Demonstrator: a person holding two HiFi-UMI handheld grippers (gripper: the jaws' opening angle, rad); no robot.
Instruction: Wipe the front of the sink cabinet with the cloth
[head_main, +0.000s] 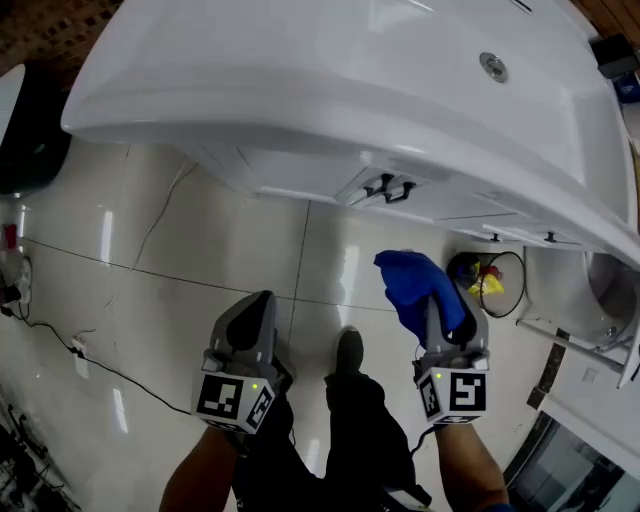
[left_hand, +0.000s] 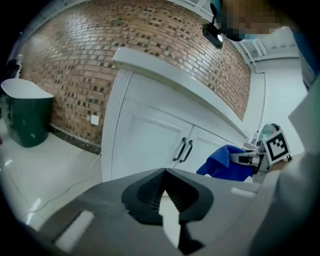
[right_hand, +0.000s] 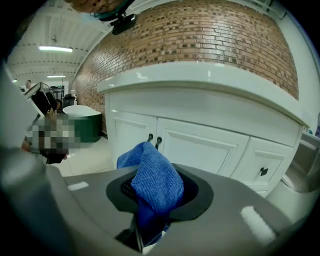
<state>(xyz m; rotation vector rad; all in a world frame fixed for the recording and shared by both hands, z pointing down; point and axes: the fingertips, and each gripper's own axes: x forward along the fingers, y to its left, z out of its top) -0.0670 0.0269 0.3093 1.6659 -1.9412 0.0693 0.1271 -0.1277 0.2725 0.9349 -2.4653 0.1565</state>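
Now we pinch the blue cloth (right_hand: 152, 182) tight in our right gripper (head_main: 443, 315) — held up near the white cabinet front (right_hand: 200, 142), not touching yet, ready to wipe. Our left gripper (head_main: 254, 308) hangs closed and empty — out of the way.

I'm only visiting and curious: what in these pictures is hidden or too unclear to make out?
Head view: the overhanging countertop hides most of the sink cabinet front; only its door handles show.
Head view: the contents of the bin are too small to name.
Right gripper view: the blue cloth covers the jaw tips of the right gripper.
Left gripper view: the cloth and right gripper hide the cabinet's right end.
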